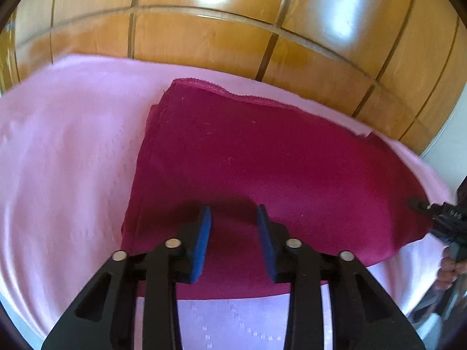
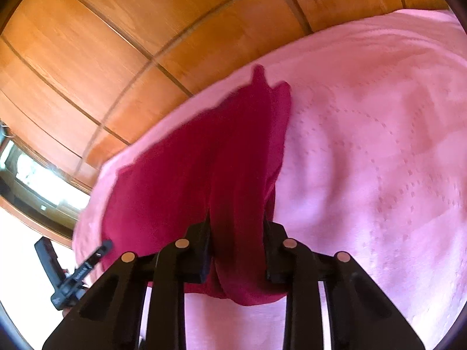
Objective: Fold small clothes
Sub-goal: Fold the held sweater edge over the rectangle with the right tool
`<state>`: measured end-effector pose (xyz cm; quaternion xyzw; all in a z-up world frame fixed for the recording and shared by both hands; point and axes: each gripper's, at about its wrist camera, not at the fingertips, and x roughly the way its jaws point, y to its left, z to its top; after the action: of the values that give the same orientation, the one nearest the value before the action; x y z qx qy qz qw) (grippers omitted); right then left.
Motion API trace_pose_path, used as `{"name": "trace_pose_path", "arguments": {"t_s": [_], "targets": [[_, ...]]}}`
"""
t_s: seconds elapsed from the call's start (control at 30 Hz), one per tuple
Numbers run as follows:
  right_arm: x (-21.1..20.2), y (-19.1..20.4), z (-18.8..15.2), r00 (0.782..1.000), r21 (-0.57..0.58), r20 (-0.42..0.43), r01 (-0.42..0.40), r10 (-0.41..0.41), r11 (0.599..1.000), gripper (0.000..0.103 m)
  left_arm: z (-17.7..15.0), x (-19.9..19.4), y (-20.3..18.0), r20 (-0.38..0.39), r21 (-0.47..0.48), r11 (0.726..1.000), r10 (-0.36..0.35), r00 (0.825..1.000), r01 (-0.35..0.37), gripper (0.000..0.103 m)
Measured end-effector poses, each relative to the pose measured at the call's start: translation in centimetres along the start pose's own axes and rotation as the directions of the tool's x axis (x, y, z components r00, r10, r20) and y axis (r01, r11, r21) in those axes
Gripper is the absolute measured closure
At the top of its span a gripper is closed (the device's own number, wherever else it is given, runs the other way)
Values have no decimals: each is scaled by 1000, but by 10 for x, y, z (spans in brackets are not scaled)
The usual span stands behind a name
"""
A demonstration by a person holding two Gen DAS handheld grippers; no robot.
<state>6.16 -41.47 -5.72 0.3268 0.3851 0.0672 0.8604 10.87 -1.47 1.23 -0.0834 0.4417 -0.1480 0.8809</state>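
A dark red garment (image 1: pixel 248 157) lies on a pink blanket (image 1: pixel 64 151). My left gripper (image 1: pixel 233 224) is open, its blue-padded fingers hovering over the garment's near edge with nothing between them. In the right wrist view the same garment (image 2: pixel 181 180) is bunched between the fingers of my right gripper (image 2: pixel 238 233), which is shut on a thick fold and lifts that end. The right gripper also shows at the right edge of the left wrist view (image 1: pixel 437 213), at the garment's right edge. The left gripper shows at the lower left of the right wrist view (image 2: pixel 84 265).
Behind the blanket (image 2: pixel 364 145) stands a glossy wooden panelled wall (image 1: pixel 233 29), also in the right wrist view (image 2: pixel 116 43). A bright window (image 2: pixel 38 183) is at the far left. A hand (image 1: pixel 449 271) holds the right gripper's handle.
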Motion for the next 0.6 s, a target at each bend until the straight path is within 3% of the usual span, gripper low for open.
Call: {"name": "trace_pose_path", "arguments": {"t_s": [0.1,0.27,0.5,0.6], "targets": [[-4,20,5,999,-32,10,-52,52,998,80,5,1,13,-22,-60,995,-77,997,76,81],[5,73,11,989,-114,2,-146,147,983,81,9,3,27,-30,-131,978,-171,985,165,81],[41,158,0,963,-252,-70,-270,261,929,81,16,-13,49,30,-226,937,-268,963,268,81],[65,188,-14,956,-305,-124,-292,266,906,81,19,-25,62,71,-265,914,-299,951,307,81]]}}
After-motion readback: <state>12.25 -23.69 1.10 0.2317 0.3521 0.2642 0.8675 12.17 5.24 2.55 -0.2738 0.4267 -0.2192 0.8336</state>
